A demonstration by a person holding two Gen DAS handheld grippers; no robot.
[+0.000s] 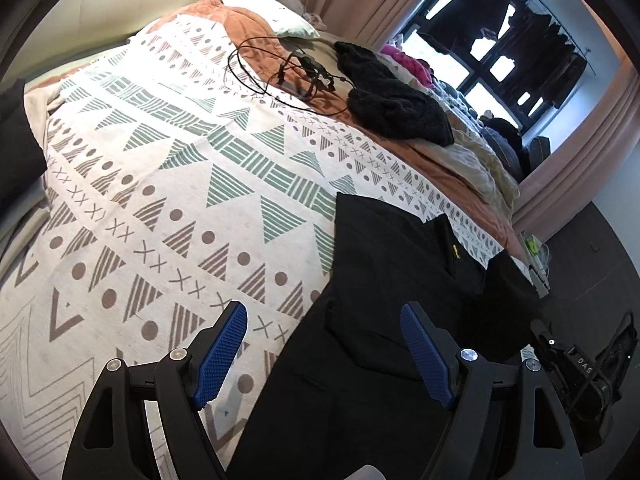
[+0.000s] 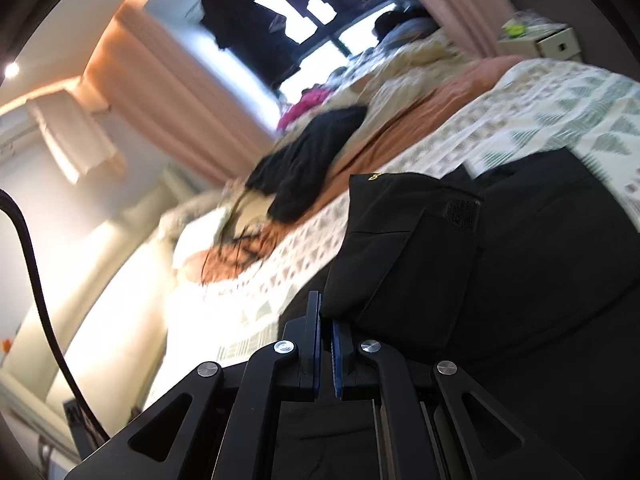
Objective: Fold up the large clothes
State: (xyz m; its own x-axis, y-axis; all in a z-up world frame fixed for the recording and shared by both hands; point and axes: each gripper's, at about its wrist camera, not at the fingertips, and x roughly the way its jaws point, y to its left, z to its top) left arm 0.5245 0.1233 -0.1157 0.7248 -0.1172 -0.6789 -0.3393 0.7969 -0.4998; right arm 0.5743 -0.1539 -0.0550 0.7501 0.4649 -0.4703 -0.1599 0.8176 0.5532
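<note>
A large black garment [image 1: 392,280] with a small yellow emblem lies at the near right corner of the patterned bedspread [image 1: 160,200]. My left gripper [image 1: 324,312] hovers open just above it, with the left pad over the bedspread and the right pad over the black cloth, and nothing between them. In the blurred right wrist view my right gripper [image 2: 326,314] is shut, and an edge of the black garment [image 2: 520,260] is pinched at its fingertips. From there the cloth rises in a raised fold above the bedspread [image 2: 560,100].
Further up the bed lie a black knitted garment [image 1: 392,96], a tangle of black cables [image 1: 288,76] and a white pillow [image 1: 272,12]. More clothes pile along the far side by the window [image 1: 500,60]. A black bag [image 1: 592,376] sits on the floor at right.
</note>
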